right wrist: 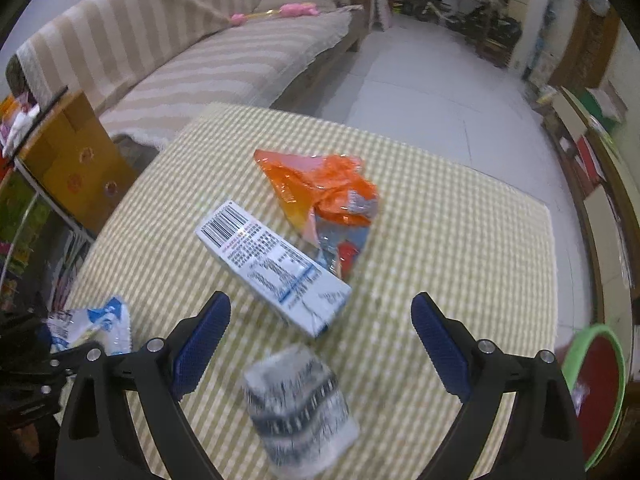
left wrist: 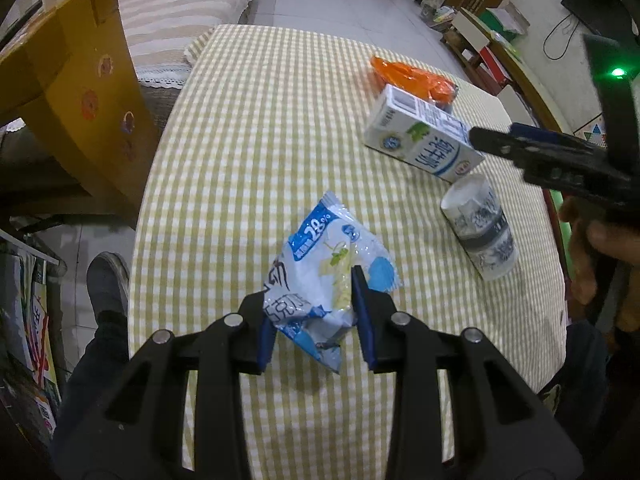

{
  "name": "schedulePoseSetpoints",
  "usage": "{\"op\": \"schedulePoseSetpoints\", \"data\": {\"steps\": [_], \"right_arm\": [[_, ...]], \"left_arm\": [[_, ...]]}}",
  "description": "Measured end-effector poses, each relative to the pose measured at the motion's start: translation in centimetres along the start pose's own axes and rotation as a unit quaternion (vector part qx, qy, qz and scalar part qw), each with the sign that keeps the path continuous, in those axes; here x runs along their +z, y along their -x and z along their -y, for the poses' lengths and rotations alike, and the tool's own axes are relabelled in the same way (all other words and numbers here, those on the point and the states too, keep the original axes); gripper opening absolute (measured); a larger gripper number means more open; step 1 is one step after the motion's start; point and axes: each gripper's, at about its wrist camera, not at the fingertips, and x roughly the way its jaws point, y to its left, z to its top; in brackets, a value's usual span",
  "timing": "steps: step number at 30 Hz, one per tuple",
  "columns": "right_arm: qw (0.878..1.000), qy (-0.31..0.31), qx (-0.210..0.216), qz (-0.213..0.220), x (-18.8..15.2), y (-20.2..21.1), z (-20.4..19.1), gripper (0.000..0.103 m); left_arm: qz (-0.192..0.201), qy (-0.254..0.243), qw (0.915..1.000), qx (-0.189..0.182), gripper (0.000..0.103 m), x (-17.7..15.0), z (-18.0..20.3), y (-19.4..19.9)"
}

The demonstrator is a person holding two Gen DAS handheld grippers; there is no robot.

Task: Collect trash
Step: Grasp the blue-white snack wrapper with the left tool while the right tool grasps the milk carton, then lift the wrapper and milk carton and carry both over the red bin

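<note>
A crumpled blue and white wrapper [left wrist: 326,276] lies on the checked tablecloth [left wrist: 260,140]. My left gripper [left wrist: 316,322] has its blue pads on both sides of the wrapper's near end, closed onto it. A white milk carton [left wrist: 420,136] lies on its side, with an orange wrapper [left wrist: 412,78] behind it and a paper cup [left wrist: 480,226] lying on its side nearer. My right gripper [right wrist: 320,344] is open and empty above the cup [right wrist: 300,408], with the carton [right wrist: 272,268] and orange wrapper [right wrist: 324,196] just beyond. The blue wrapper shows at its left [right wrist: 100,322].
A green-rimmed red bin [right wrist: 600,392] stands off the table's right edge. A yellow cardboard box [left wrist: 80,92] stands left of the table, a striped sofa [right wrist: 180,60] behind it. Shelves [left wrist: 492,52] line the right wall.
</note>
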Motion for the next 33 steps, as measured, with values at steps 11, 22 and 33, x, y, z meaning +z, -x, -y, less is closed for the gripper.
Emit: {"op": "schedulePoseSetpoints", "data": {"steps": [11, 22, 33], "right_arm": [[0.998, 0.06, 0.003, -0.035, 0.1, -3.5, -1.7, 0.061], [0.998, 0.065, 0.026, -0.003, -0.1, 0.0, -1.8, 0.043], [0.999, 0.002, 0.033, 0.044, -1.7, 7.1, 0.3, 0.043]], "left_arm": [[-0.003, 0.006, 0.9999, -0.009, 0.032, 0.8, -0.2, -1.0], [0.01, 0.009, 0.9998, -0.012, 0.032, 0.8, 0.3, 0.1], [0.045, -0.003, 0.9988, -0.019, 0.032, 1.1, 2.7, 3.4]]}}
